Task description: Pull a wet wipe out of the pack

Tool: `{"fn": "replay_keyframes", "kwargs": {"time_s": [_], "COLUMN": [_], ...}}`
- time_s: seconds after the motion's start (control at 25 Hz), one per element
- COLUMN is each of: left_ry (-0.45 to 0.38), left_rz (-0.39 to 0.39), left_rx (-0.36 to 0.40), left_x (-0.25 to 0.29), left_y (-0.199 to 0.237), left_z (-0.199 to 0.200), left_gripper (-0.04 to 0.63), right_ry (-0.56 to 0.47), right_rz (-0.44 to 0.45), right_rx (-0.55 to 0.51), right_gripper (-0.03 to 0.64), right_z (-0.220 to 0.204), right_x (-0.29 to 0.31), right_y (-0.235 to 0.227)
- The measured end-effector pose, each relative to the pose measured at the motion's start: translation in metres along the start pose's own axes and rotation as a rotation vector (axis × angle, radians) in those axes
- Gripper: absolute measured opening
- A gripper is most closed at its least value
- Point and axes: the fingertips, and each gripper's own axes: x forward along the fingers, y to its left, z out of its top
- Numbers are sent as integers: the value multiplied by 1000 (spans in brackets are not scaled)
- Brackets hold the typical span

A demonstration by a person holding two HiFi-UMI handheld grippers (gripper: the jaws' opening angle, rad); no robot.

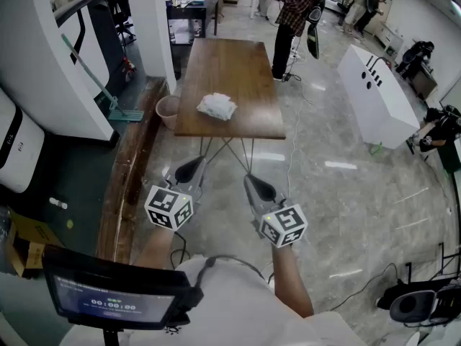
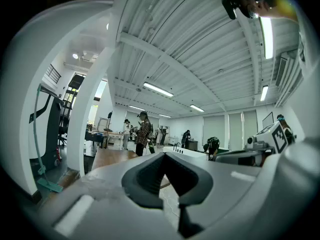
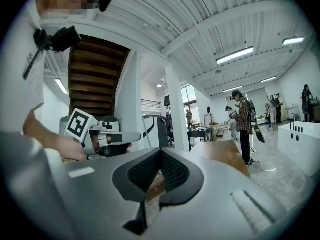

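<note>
The wet wipe pack (image 1: 217, 107) looks like a white crumpled bundle and lies near the front edge of the brown wooden table (image 1: 238, 71). Both grippers hang well short of the table, close to the person's body and above the floor. My left gripper (image 1: 189, 170) is shut, its dark pads (image 2: 150, 176) pressed together with nothing between them. My right gripper (image 1: 259, 190) is also shut and empty, pads (image 3: 172, 171) meeting. Each gripper view looks level across the hall; the table (image 3: 220, 151) shows far ahead, and the pack is not visible in those views.
A round basin (image 1: 168, 110) stands by the table's left side, next to a mop (image 1: 94, 78). A wooden step edge (image 1: 126, 186) runs along the left. A white cabinet (image 1: 378, 96) stands at the right, and a person in a plaid shirt (image 1: 294, 13) beyond the table.
</note>
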Motion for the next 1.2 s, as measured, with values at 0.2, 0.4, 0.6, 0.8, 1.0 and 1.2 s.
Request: {"fn": "replay_keyframes", "kwargs": {"time_s": [0.2, 0.4, 0.6, 0.8, 1.0, 1.2], "left_ry": [-18, -42, -43, -41, -33, -3], "left_rz": [3, 14, 15, 34, 75, 118], "left_rx": [-2, -10, -16, -35, -45, -22], "left_x": [1, 0, 4, 14, 16, 13], "left_y": [0, 3, 1, -17, -37, -49], "left_z": [7, 15, 23, 14, 0, -8], "left_gripper": [6, 6, 6, 6, 6, 6], "right_ry": [-8, -9, 10, 10, 6, 6], "right_rz": [5, 13, 12, 15, 41, 54], "right_rx": [2, -5, -20, -22, -6, 18], "right_gripper": [8, 8, 8, 8, 8, 8], "right_z": [3, 7, 14, 10, 3, -2], "right_x": [0, 4, 9, -7, -28, -41], "right_y": [1, 1, -2, -20, -38, -50]}}
